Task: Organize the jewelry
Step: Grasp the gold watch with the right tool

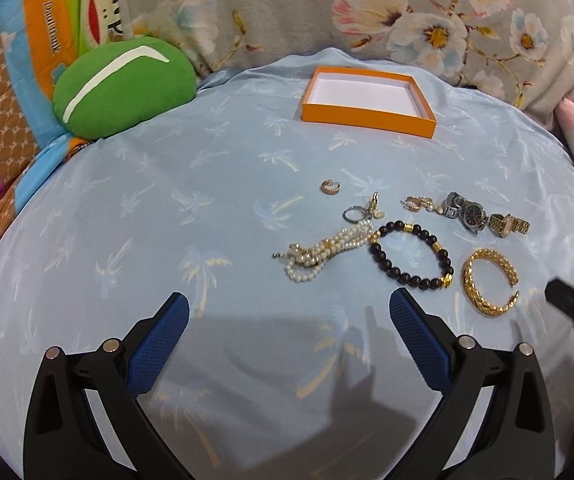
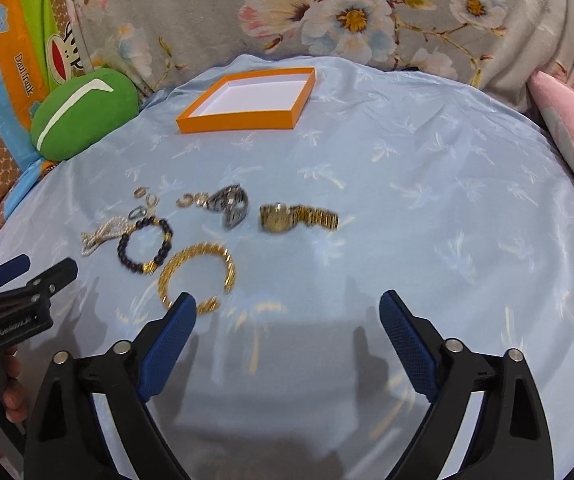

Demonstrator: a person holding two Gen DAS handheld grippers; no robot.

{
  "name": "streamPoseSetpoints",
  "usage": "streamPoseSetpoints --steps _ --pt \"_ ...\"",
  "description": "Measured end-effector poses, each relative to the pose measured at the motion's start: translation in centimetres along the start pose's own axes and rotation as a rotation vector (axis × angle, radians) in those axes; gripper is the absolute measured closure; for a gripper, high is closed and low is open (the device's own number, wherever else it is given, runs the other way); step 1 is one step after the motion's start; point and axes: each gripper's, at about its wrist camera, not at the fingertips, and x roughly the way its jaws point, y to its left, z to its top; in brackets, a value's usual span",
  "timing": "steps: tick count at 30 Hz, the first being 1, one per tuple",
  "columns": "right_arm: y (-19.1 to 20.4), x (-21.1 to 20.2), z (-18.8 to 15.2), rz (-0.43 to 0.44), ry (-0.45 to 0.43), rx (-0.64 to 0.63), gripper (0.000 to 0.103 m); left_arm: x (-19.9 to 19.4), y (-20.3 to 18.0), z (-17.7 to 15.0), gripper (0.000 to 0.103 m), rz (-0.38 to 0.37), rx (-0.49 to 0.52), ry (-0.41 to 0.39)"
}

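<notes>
An empty orange box (image 1: 367,114) (image 2: 239,122) with a white inside sits at the far side of the blue cloth. Jewelry lies in front of it: a pearl strand (image 1: 319,254) (image 2: 99,236), a black bead bracelet (image 1: 411,254) (image 2: 145,246), a gold bangle (image 1: 487,284) (image 2: 197,272), a silver watch (image 1: 465,212) (image 2: 231,204), a gold watch (image 1: 507,224) (image 2: 297,216), rings and earrings (image 1: 329,187). My left gripper (image 1: 287,312) is open and empty, just short of the pearls. My right gripper (image 2: 287,312) is open and empty, its left finger beside the bangle.
A green cushion (image 1: 121,88) (image 2: 83,114) lies at the far left. A floral grey blanket (image 1: 367,12) runs along the back. A pink pillow (image 2: 571,124) lies at the right. Colourful bedding (image 1: 7,80) is at the left edge.
</notes>
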Motion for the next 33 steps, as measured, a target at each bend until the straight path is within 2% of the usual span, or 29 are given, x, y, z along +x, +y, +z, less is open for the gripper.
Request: streamPoseSetpoints --steps 4,8,12,15,16,19,21,23,25,31,32,33 --pt "-1.0 2.6 2.7 0.066 0.014 -0.123 0.024 0.9 0.6 1.0 0.005 -0.017 0.028 -0.01" --pt "-1.2 5.5 4.2 0.153 0.083 -0.276 0.033 1.7 1.2 1.6 0.005 -0.045 0.025 0.004" --pt "-0.5 7.5 4.7 0.163 0.116 -0.431 0.036 2.4 1.5 1.8 0.005 -0.078 0.027 0.026" --pt "-0.7 8.6 5.3 0.245 0.148 -0.467 0.036 2.6 1.1 1.9 0.005 -0.085 0.059 0.024" --pt "-0.8 8.9 5.5 0.271 0.16 -0.469 0.036 2.6 0.9 1.9 0.005 -0.091 0.068 0.025" --pt "-1.0 9.5 6.1 0.326 0.186 -0.461 0.046 3.0 0.6 1.9 0.005 -0.114 0.09 0.038" --pt "-1.1 9.3 6.2 0.332 0.193 -0.455 0.062 3.3 0.6 2.0 0.005 -0.128 0.096 0.052" --pt "-1.4 9.1 6.1 0.319 0.201 -0.425 0.085 3.6 0.6 2.1 0.005 -0.136 0.099 0.059" --pt "-1.7 8.7 5.8 0.313 0.2 -0.382 0.092 3.7 0.5 2.3 0.005 -0.145 0.105 0.062" --pt "-2.4 6.9 4.3 0.231 0.175 -0.226 0.095 4.5 -0.2 2.7 0.005 -0.145 0.146 0.072" --pt "-2.7 6.8 4.1 0.208 0.173 -0.19 0.095 4.7 -0.2 2.8 0.011 -0.143 0.148 0.077" --pt "-3.1 6.6 3.7 0.192 0.165 -0.149 0.095 4.9 -0.1 2.9 0.021 -0.145 0.147 0.085"
